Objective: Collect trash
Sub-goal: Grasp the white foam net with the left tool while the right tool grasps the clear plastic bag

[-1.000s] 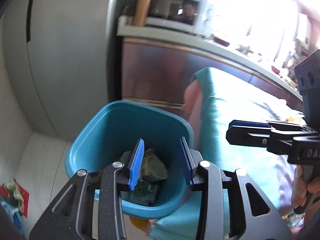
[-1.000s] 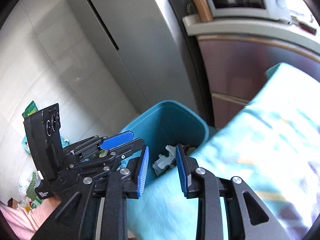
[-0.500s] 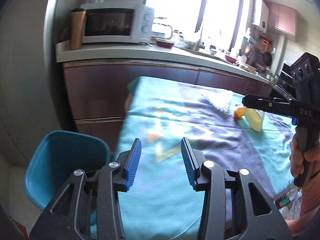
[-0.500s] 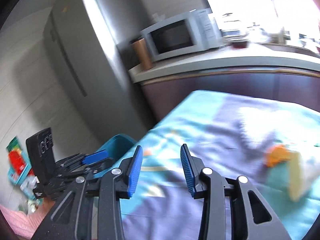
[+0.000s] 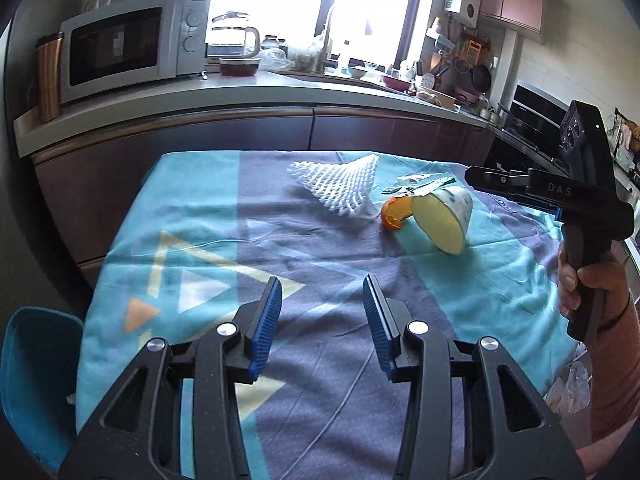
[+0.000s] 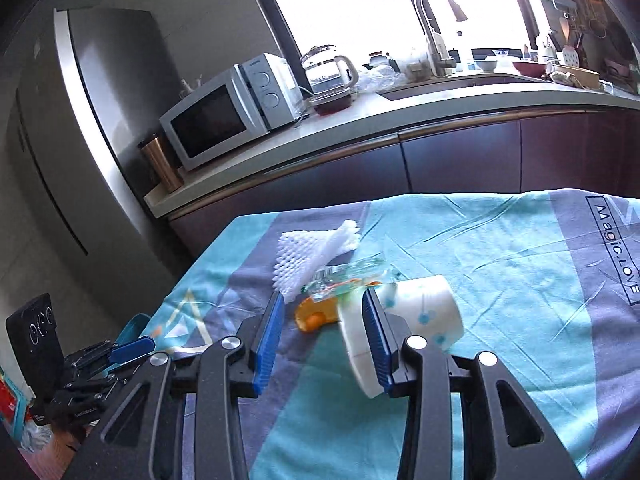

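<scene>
Trash lies on the teal and purple tablecloth (image 5: 200,216): a white foam fruit net (image 5: 338,184), an orange peel (image 5: 394,212), a tipped white paper cup (image 5: 444,220) and a clear wrapper (image 5: 416,182). My left gripper (image 5: 322,320) is open and empty over the cloth's near part. My right gripper (image 6: 324,332) is open and empty, just in front of the cup (image 6: 416,320), peel (image 6: 316,316), wrapper (image 6: 348,280) and net (image 6: 308,256). The blue trash bin (image 5: 28,380) stands on the floor at the table's left end.
A kitchen counter (image 5: 240,92) runs behind the table with a microwave (image 5: 128,44), a kettle (image 5: 234,40) and a copper tumbler (image 5: 48,76). A steel fridge (image 6: 80,120) stands left of it. The right gripper's body (image 5: 560,196) hangs over the table's right side.
Both grippers have swung away from the blue bin, to the right and up over the table. The trash on the cloth has come into view. Both stayed open.
</scene>
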